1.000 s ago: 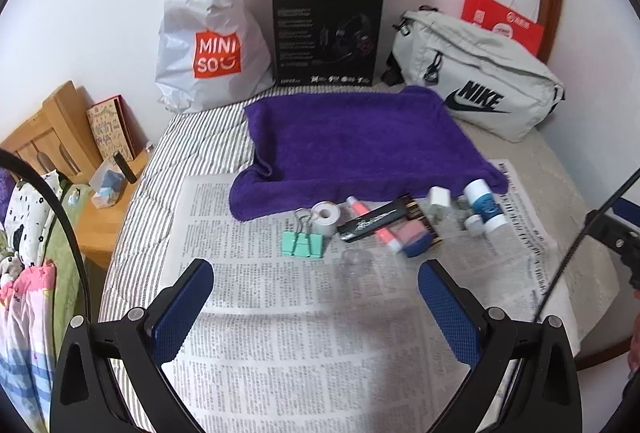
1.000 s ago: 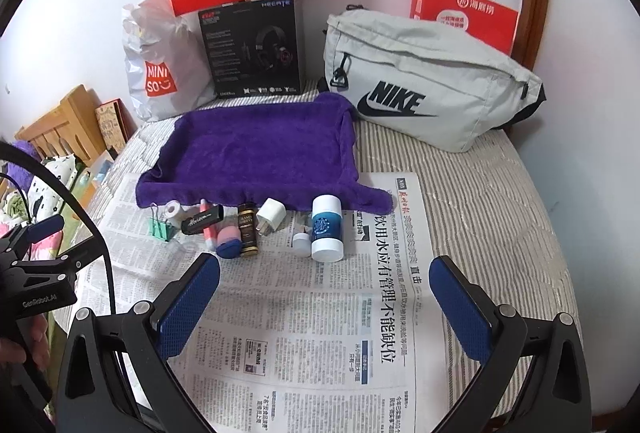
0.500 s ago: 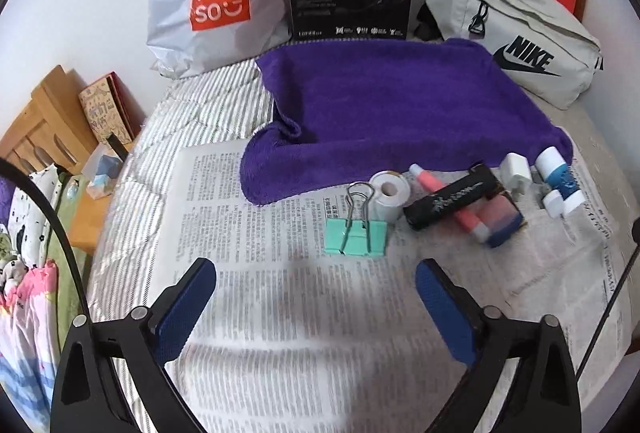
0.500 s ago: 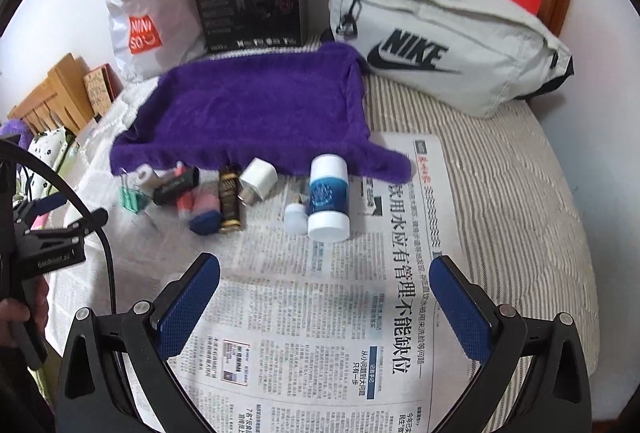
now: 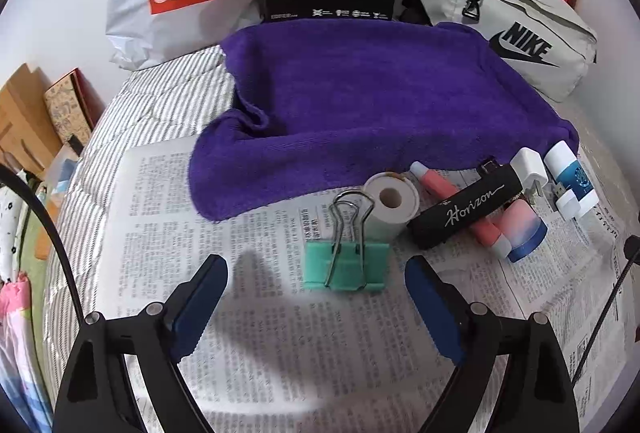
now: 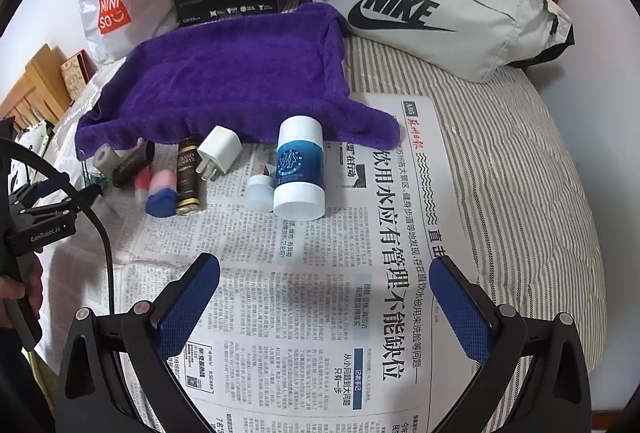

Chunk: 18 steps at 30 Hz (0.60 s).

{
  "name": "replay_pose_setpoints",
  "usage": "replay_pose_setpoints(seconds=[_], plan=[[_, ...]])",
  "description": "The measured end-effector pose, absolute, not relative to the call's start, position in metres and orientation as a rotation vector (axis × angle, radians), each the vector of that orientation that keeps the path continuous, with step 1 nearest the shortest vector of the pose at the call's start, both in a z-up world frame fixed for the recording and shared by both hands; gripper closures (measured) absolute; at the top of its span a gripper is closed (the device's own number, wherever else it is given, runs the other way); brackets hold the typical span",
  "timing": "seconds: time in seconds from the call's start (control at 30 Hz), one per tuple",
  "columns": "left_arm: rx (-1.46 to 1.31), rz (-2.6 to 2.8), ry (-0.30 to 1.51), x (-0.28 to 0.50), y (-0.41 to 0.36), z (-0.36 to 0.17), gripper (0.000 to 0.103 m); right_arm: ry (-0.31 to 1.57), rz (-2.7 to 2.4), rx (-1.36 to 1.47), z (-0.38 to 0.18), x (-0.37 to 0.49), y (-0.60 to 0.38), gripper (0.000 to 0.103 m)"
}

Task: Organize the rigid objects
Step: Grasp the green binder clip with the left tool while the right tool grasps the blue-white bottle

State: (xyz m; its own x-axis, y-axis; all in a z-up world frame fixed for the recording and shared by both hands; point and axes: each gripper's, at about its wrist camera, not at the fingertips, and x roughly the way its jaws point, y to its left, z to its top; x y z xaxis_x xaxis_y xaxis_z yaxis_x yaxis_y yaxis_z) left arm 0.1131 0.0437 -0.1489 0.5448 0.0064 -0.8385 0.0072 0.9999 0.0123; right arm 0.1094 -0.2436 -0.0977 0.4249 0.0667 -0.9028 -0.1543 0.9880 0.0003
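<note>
Left gripper [image 5: 316, 269] over the newspaper [image 5: 256, 313], jaws wide but closing, green clip [image 5: 346, 265] lying just ahead between the fingertips, not touched. Right gripper [image 6: 324, 273] spread wide, nothing in it, aimed at the blue-and-white bottle [image 6: 299, 169]. Remaining items sit in a row along the purple towel's [image 5: 360, 93] near edge: tape roll [image 5: 390, 203], black stick [image 5: 466, 211], charger [image 6: 219, 151].
</note>
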Motion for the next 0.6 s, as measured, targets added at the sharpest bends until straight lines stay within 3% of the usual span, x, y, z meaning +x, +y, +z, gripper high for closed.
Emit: replay_pose_setpoints(seconds=[0.2,0.23,0.37,0.43,0.6], plan=[[0.027,-0.022,0.992,0.116,0.042,-0.156,0.028,1.146,0.144,-0.11,-0.106,0.113,-0.236,0.0],[0.029,-0.025,0.986,0.115,0.043,-0.156,0.036,1.15,0.146,-0.111,-0.107,0.113,-0.235,0.0],[0.033,-0.043,0.975,0.115,0.043,-0.154,0.05,1.149,0.143,-0.106,-0.11,0.114,-0.236,0.0],[0.034,-0.058,0.972,0.114,0.042,-0.153,0.064,1.143,0.141,-0.096,-0.11,0.115,-0.239,0.0],[0.019,-0.053,0.96,0.11,0.043,-0.154,0.064,1.107,0.122,-0.045,-0.113,0.128,-0.251,0.0]])
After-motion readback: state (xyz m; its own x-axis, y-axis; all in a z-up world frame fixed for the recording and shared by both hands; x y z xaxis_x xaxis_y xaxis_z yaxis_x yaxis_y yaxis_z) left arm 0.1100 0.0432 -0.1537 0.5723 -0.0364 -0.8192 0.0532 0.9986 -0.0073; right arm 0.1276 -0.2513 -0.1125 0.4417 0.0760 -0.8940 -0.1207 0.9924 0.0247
